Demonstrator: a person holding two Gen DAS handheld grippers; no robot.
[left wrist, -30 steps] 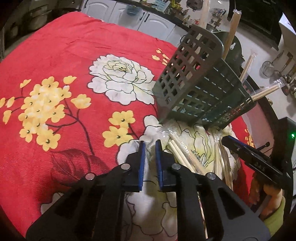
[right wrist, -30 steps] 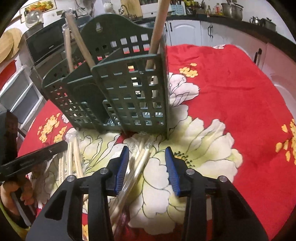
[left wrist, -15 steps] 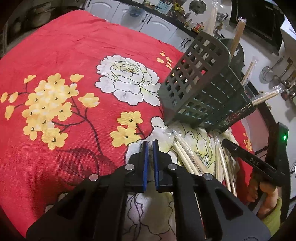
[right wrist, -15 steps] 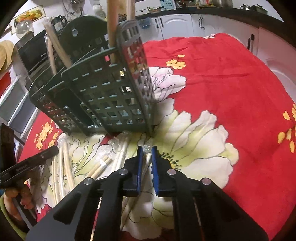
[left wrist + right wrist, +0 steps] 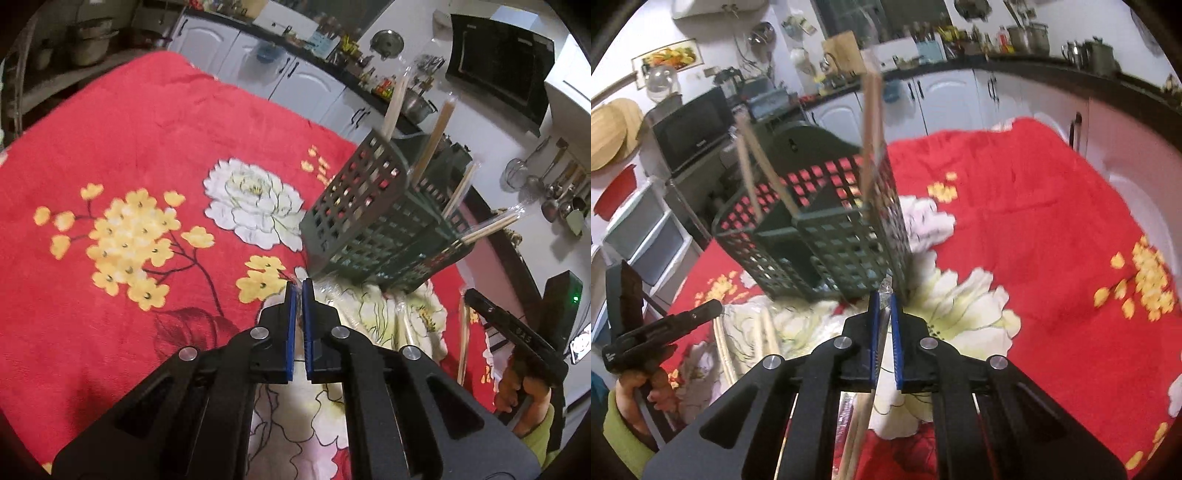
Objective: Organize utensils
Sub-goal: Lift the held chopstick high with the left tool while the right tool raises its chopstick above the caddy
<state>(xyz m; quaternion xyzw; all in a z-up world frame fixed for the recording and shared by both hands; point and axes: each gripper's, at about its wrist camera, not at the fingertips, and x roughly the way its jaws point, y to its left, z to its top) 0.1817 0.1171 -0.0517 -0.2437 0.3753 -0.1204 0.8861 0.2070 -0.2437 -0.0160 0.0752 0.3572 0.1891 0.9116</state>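
A dark green lattice utensil holder (image 5: 373,221) stands on the red floral cloth, with several wrapped chopstick pairs (image 5: 432,144) upright in it. It also shows in the right wrist view (image 5: 827,236). My right gripper (image 5: 882,299) is shut on a plastic-wrapped chopstick pair (image 5: 864,410) and holds it raised in front of the holder. My left gripper (image 5: 298,288) is shut with nothing visible between its pads, just left of the holder's base. Loose wrapped chopsticks (image 5: 764,332) lie on the cloth below the holder.
The red floral cloth (image 5: 129,147) covers the table. White cabinets and a cluttered dark counter (image 5: 997,74) run behind. A microwave (image 5: 694,129) and drawers stand at the left of the right wrist view. Hanging ladles (image 5: 554,184) are on the wall.
Both grippers have risen away from the cloth. My right gripper, which closed on the wrapped chopstick pair, has lifted it off the pile. My left gripper has closed fully.
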